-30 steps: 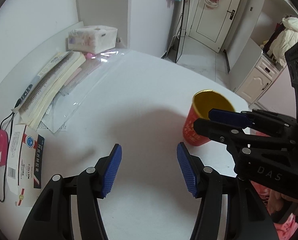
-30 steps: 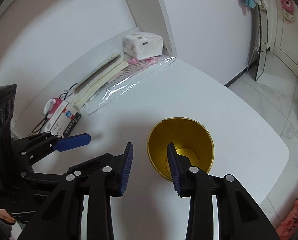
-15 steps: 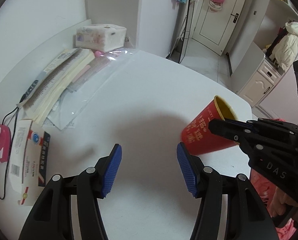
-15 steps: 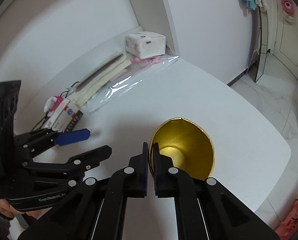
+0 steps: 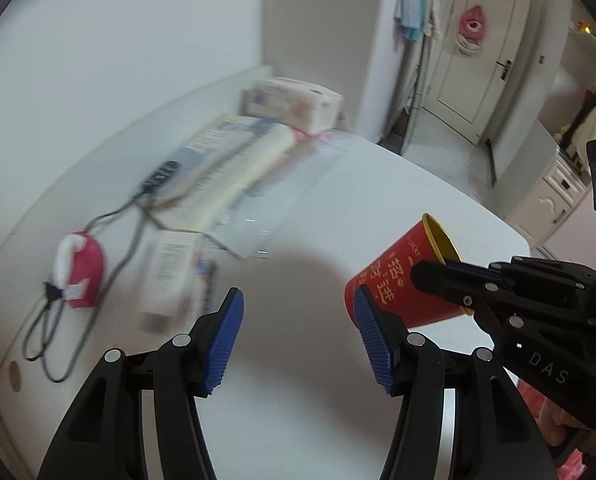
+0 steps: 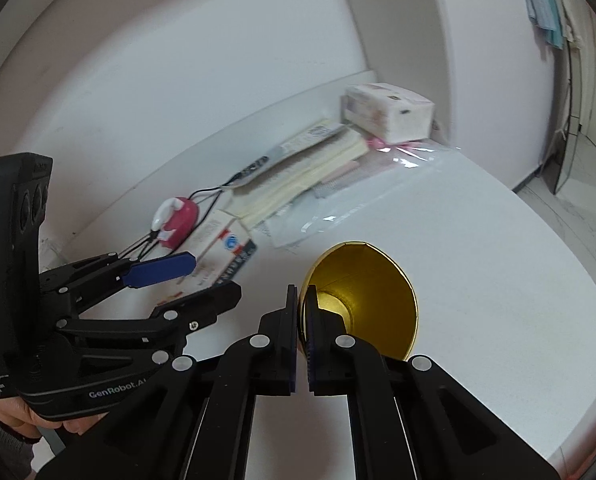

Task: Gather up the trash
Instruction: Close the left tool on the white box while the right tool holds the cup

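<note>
In the left wrist view, your left hand-held gripper [image 5: 298, 344] is spread wide with nothing between its blue pads [image 5: 222, 344], poised above the white tabletop [image 5: 377, 208]. To its right, your right hand-held gripper [image 5: 429, 276] comes in from the side and pinches the rim of a red paper cup [image 5: 393, 284]. The cup is tilted, its gold-lined mouth turned up and away to the right, its base close behind your left gripper's right pad. The far side of the tabletop is blurred: a pink and white gadget [image 5: 80, 270] with a dark cord, a small box [image 5: 170, 276], a stack of books [image 5: 234, 172] and a tissue pack [image 5: 294, 104] against the wall.

In the right wrist view, your right hand-held gripper [image 6: 302, 312] is clenched on the cup [image 6: 373, 296], one finger outside the wall and one inside the gold lining, gripping the near left part of the rim. The cup's mouth faces the camera, over the tabletop [image 6: 477, 248]. Your left hand-held gripper [image 6: 194, 280] sits to the left, fingers apart, clear of the cup. Behind lie the box [image 6: 226, 252], the pink gadget [image 6: 178, 216], the books [image 6: 305, 176], a clear plastic sleeve [image 6: 361, 196] and the tissue pack [image 6: 389, 110].
</note>
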A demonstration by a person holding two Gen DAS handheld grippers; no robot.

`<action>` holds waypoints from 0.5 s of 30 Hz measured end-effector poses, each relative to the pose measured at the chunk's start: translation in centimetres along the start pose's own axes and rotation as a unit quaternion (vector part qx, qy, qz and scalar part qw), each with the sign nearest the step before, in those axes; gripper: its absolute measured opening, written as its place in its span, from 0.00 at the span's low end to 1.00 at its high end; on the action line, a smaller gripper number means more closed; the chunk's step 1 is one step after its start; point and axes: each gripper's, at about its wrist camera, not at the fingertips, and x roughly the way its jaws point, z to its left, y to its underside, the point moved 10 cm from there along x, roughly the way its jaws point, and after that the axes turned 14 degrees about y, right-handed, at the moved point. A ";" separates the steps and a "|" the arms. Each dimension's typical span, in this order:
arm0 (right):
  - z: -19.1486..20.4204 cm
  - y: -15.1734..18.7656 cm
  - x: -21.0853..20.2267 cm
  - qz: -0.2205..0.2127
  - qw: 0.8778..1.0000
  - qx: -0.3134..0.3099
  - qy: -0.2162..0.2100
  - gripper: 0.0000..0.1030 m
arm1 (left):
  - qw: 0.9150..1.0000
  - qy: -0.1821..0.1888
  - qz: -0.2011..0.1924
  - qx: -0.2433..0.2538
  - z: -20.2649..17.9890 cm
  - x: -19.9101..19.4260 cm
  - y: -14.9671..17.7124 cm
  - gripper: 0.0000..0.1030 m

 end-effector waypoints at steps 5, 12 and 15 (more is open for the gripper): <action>2.9 -0.7 0.4 -0.002 1.000 -0.014 -0.011 0.04 | 1.000 -0.021 -0.013 -0.017 3.6 -1.9 0.0 0.57; 5.5 -0.6 1.3 0.003 1.000 -0.020 -0.015 0.04 | 0.998 -0.044 -0.011 -0.033 7.8 -2.8 0.5 0.66; 6.0 -0.6 1.6 0.006 1.000 -0.017 -0.014 0.04 | 0.998 -0.052 -0.010 -0.032 8.8 -2.7 0.7 0.75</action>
